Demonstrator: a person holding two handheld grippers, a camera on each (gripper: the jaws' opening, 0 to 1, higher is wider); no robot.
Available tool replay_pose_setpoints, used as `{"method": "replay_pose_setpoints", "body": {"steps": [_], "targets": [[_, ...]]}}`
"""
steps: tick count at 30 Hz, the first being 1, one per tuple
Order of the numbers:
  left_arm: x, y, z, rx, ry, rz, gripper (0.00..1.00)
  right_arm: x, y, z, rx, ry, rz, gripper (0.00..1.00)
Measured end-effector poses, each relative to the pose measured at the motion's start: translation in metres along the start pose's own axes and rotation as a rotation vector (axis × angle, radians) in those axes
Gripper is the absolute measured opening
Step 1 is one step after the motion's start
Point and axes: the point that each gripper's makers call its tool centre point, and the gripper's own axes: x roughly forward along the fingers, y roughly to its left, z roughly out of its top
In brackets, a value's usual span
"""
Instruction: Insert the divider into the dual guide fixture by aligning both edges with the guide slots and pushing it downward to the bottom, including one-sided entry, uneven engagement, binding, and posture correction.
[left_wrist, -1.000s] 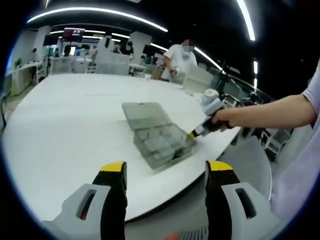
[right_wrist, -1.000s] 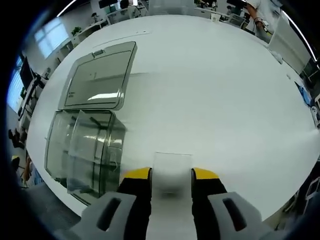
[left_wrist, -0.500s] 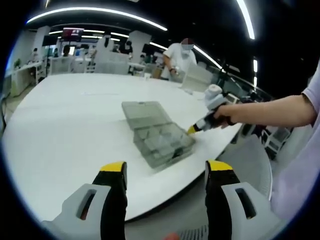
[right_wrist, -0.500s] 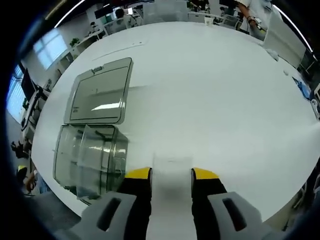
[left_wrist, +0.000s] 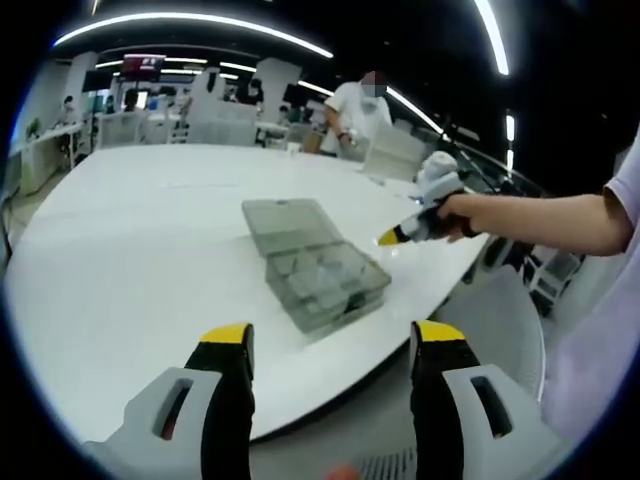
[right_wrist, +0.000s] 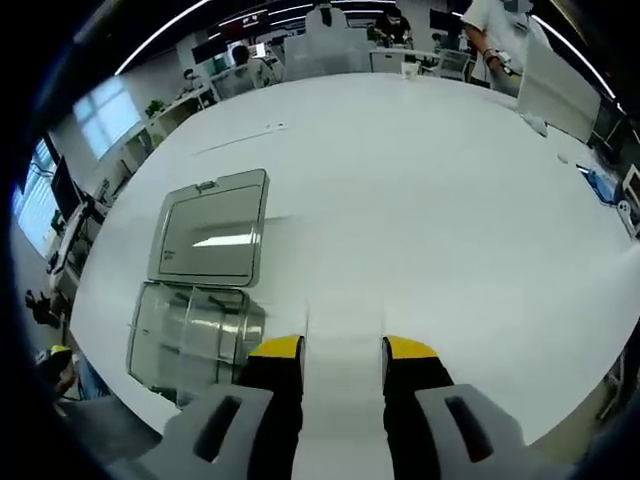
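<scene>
Right gripper lifted up and away from box, jaws pinching clear divider. Divider now above table, right of box; insertion not begun. Left gripper spread, empty, well short of box.

A big white table spreads ahead; desks and windows beyond, light strips curving overhead.

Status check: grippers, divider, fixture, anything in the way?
Right gripper shut on clear divider, above table. Left gripper open, empty. Open compartment box unobstructed; divider not inserted.
</scene>
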Motion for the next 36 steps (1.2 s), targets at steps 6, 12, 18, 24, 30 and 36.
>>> {"method": "replay_pose_setpoints", "body": {"steps": [6,12,18,24,30,36], "targets": [[0.000,0.000,-0.001,-0.002,0.008,0.000,0.61,-0.011,0.008,0.011,0.000,-0.047,0.026,0.26],[0.000,-0.001,-0.001,-0.011,0.014,0.001,0.60,-0.026,0.018,0.024,0.001,-0.113,0.056,0.26],[0.001,-0.003,-0.002,-0.012,0.028,-0.005,0.60,-0.042,0.029,0.034,0.002,-0.181,0.089,0.26],[-0.001,-0.002,0.005,-0.027,0.008,-0.002,0.54,-0.066,0.049,0.047,0.000,-0.271,0.151,0.26],[0.002,-0.005,0.026,-0.048,-0.049,-0.004,0.53,-0.091,0.080,0.055,-0.014,-0.343,0.236,0.26],[0.017,-0.022,0.047,-0.002,-0.077,-0.043,0.51,-0.120,0.118,0.063,-0.036,-0.408,0.342,0.26]]}}
